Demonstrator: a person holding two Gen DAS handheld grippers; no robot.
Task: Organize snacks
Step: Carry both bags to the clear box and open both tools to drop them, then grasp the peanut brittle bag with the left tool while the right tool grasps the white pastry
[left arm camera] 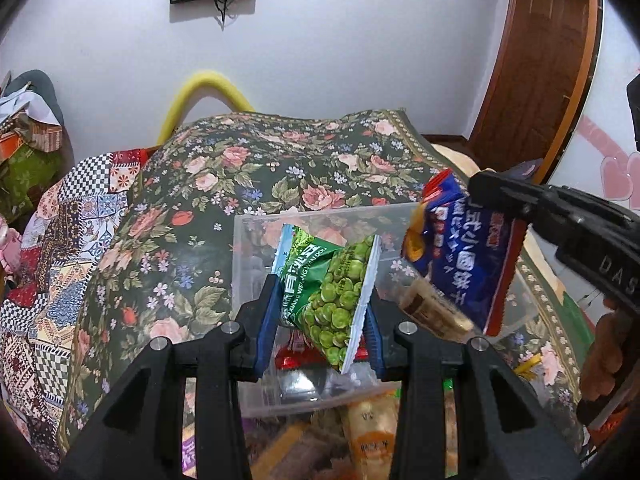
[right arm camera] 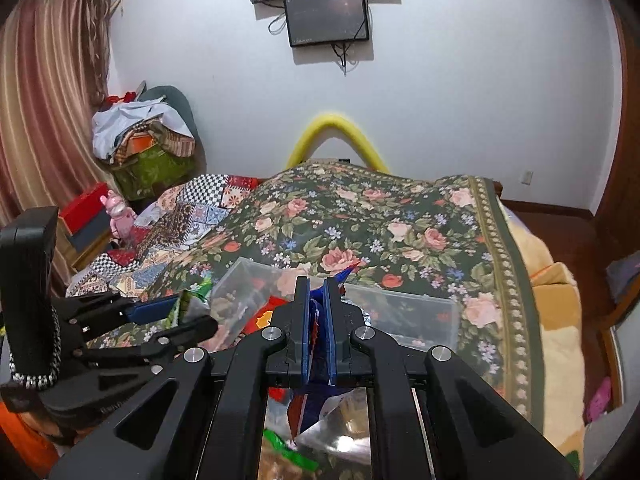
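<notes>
Two snack bags are up in the air, one in each gripper, and both hang over a clear box [left arm camera: 256, 248] on the flowery blanket [left arm camera: 224, 176].

From the left wrist camera, the left gripper [left arm camera: 320, 316] sits low in the middle of the frame. Its blue pads squeeze a green pea bag [left arm camera: 332, 300] from both sides. The bag hangs right over the open box. At the right of the frame the right gripper [left arm camera: 486, 192] holds a blue bag [left arm camera: 464, 256] by its top edge, and that bag dangles over the box's right side. More snacks lie loose at the bottom of the frame, in front of the box.

From the right wrist camera, the right gripper [right arm camera: 316, 320] fills the lower middle. Its jaws are pressed tight together on the blue bag [right arm camera: 316, 408], which hangs below them. The box [right arm camera: 440, 312] is just past the fingertips and already has some snacks in it. At the left of the frame, the left gripper [right arm camera: 176, 316] holds the pea bag [right arm camera: 190, 304] near the box's left corner.

The step looks like dropping snacks into the box. Next, each gripper likely needs to come down a little, stay over the opening, and let go so the bags land inside.
</notes>
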